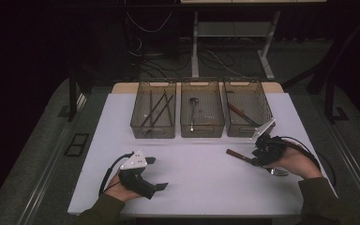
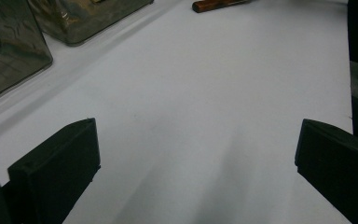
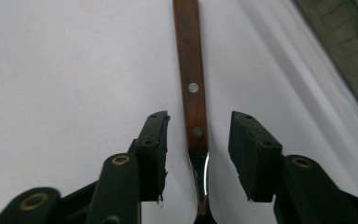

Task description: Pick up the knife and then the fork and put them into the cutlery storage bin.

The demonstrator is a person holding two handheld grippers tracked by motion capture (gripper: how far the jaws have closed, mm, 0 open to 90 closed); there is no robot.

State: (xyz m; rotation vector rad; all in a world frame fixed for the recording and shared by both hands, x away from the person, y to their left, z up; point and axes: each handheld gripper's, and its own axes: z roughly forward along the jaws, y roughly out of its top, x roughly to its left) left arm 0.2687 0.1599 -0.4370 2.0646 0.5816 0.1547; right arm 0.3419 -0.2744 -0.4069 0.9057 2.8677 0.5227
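One fork [image 3: 192, 88] left on the table, three bins [image 1: 202, 115] already holding cutlery.
Your right gripper [image 3: 199, 135] straddles its wooden handle, jaws apart, not yet closed; your left gripper [image 1: 155, 173] rests wide open, holding nothing.

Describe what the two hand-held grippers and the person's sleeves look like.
Both are black. The left hand-held gripper carries a pale grey three-cornered plate and trails a black cable; its jaws are blocky black pads. The right hand-held gripper shows brass-coloured pivot rings. The sleeves are dark olive green.
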